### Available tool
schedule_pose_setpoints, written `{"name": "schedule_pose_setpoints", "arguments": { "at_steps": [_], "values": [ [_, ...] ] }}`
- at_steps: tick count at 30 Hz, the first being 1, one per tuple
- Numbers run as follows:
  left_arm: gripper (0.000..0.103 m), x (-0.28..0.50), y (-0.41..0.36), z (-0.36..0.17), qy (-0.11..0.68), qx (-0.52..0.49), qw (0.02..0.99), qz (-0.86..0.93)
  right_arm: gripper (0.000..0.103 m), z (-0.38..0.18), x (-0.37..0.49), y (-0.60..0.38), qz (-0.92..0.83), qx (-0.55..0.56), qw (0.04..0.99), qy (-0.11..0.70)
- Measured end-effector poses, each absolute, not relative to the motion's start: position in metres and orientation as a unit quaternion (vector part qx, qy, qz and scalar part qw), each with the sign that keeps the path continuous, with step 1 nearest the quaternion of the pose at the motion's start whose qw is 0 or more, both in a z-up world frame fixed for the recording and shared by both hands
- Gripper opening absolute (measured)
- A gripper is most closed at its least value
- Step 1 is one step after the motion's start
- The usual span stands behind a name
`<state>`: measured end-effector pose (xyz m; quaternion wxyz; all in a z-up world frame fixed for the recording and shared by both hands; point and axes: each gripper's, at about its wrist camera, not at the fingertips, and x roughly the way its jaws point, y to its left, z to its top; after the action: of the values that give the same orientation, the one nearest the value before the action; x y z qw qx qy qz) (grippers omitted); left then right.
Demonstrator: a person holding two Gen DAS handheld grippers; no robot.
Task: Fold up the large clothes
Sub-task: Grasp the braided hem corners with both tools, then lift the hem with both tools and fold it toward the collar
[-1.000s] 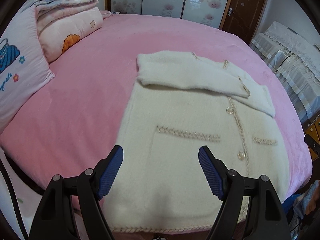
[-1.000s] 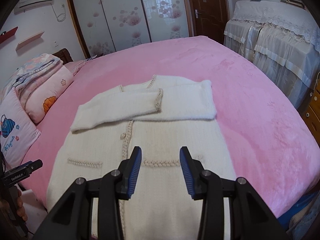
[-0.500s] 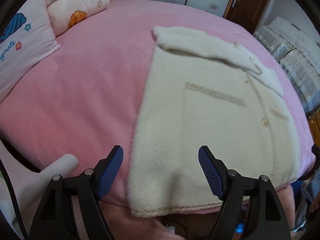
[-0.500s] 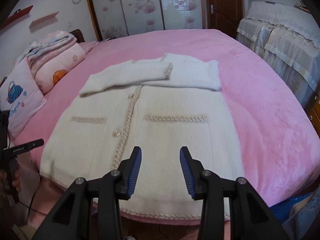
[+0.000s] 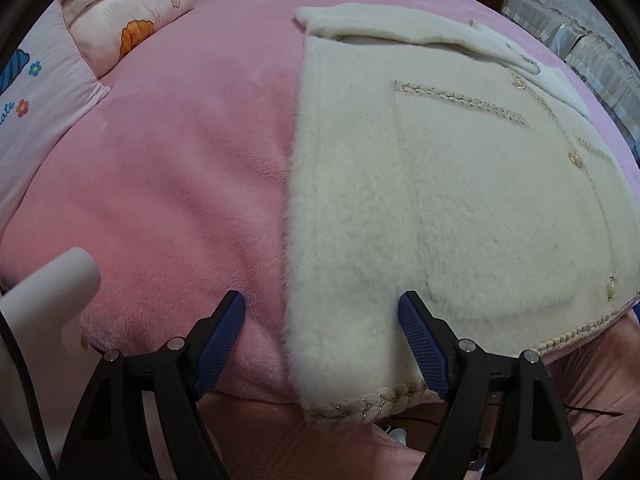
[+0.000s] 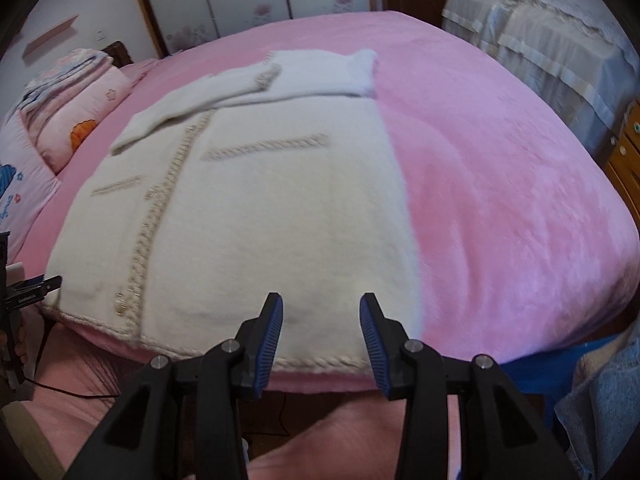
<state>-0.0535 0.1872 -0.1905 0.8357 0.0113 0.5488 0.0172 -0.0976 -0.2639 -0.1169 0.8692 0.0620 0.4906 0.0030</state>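
Observation:
A fluffy cream cardigan (image 5: 440,180) with braided trim lies flat on the pink bed (image 5: 180,160), both sleeves folded across its chest. My left gripper (image 5: 320,300) hovers low over the garment's near left corner, its jaws opening; the side edge and braided hem (image 5: 360,404) show between its fingers without touching the pads. In the right wrist view the cardigan (image 6: 260,200) fills the middle of the bed (image 6: 500,160). My right gripper (image 6: 321,300) hangs open just above the near right part of the hem, holding nothing.
Folded quilts and pillows (image 5: 136,20) are stacked at the far left of the bed. A white object (image 5: 52,292) juts in at the lower left. Cloth-covered furniture (image 6: 540,40) and wooden drawers (image 6: 628,148) stand to the right, with blue fabric (image 6: 600,400) beside the bed.
Both grippers have sunk toward the near hem. The left now frames the cardigan's left bottom corner; the right has shifted toward the right bottom corner. The cardigan has not moved.

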Motion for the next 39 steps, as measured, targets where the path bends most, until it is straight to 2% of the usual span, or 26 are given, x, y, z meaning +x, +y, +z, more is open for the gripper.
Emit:
{"name": "schedule_pose_setpoints", "arguments": {
  "at_steps": [10,24,26,29,32,33,34,39],
  "values": [
    [0.095,-0.050,0.190,-0.203,0.569,0.012,0.822,0.009,0.040,-0.154,-0.102,-0.318,-0.023,0.132,0.838,0.529],
    [0.098,-0.040,0.185,-0.211,0.585,0.009,0.811,0.018,0.040,-0.184,-0.086,-0.305,0.011,0.112,0.836,0.538],
    [0.090,-0.038,0.180,-0.210,0.588,0.008,0.809,0.020,0.036,-0.184,-0.086,-0.304,0.016,0.111,0.836,0.537],
    [0.066,-0.037,0.164,-0.206,0.588,0.018,0.809,0.017,0.029,-0.183,-0.086,-0.302,0.024,0.102,0.837,0.538],
    [0.038,-0.037,0.148,-0.203,0.590,0.029,0.807,0.012,0.016,-0.180,-0.083,-0.295,0.033,0.087,0.837,0.539],
    [0.019,-0.036,0.144,-0.202,0.593,0.020,0.805,0.003,0.013,-0.178,-0.082,-0.292,0.035,0.080,0.838,0.538],
    [0.012,-0.034,0.141,-0.200,0.597,0.008,0.802,-0.004,0.012,-0.176,-0.081,-0.289,0.036,0.073,0.839,0.537],
    [0.010,-0.024,0.132,-0.184,0.609,-0.071,0.790,-0.004,0.010,-0.152,-0.078,-0.280,0.053,0.066,0.852,0.517]
  ]
}}
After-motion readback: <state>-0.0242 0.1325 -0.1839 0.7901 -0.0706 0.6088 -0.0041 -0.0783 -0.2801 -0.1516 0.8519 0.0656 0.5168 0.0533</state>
